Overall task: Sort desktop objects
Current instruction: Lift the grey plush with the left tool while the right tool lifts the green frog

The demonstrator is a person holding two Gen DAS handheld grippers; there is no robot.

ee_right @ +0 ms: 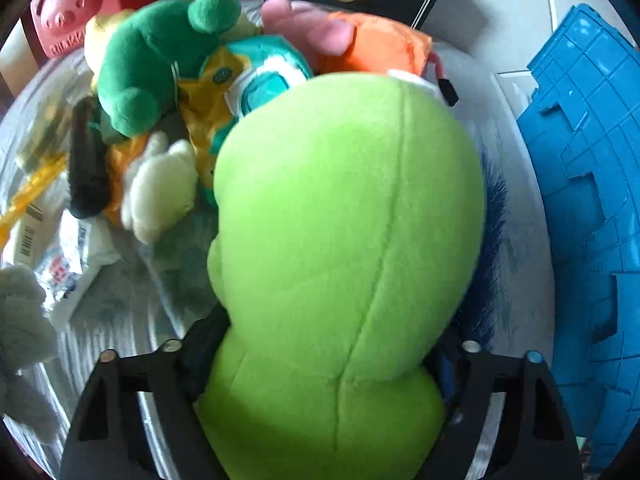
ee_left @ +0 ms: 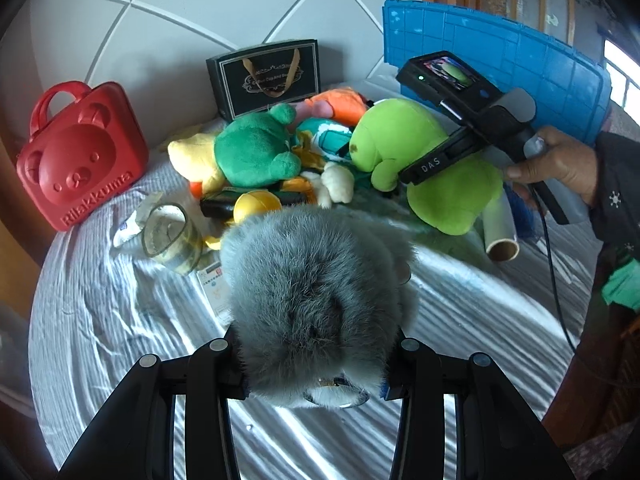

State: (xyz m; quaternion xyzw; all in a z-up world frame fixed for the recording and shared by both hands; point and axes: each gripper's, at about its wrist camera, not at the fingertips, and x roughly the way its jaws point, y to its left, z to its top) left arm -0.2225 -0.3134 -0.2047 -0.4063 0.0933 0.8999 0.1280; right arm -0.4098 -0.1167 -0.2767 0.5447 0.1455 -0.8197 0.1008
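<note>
The left gripper (ee_left: 316,376) is clamping a grey plush (ee_left: 316,284), its jaws pressing into the fur from both sides, the toy filling the centre of the left wrist view above the striped cloth (ee_left: 100,320). The right gripper (ee_right: 320,364) is squeezing a lime plush (ee_right: 344,240) at its narrow waist, jaws closed against it on either side; in the left wrist view that gripper (ee_left: 404,174) is reaching in from three o'clock, held by a hand (ee_left: 556,164).

Beyond the lime plush, at twelve o'clock, a heap of toys is lying on the cloth: a dark green plush (ee_left: 256,148), a teal toy (ee_right: 264,76), an orange plush (ee_right: 376,44) and a small cream plush (ee_right: 160,188). At ten o'clock of the grey plush a clear jar (ee_left: 172,236) is lying tilted, with a yellow ball (ee_left: 256,206) just beside it. A red case (ee_left: 80,156) is standing at nine o'clock, a black bag (ee_left: 268,76) at twelve against the wall, and a blue crate (ee_left: 520,68) at two o'clock. A cardboard tube (ee_left: 500,232) is lying below the lime plush, near the hand.
</note>
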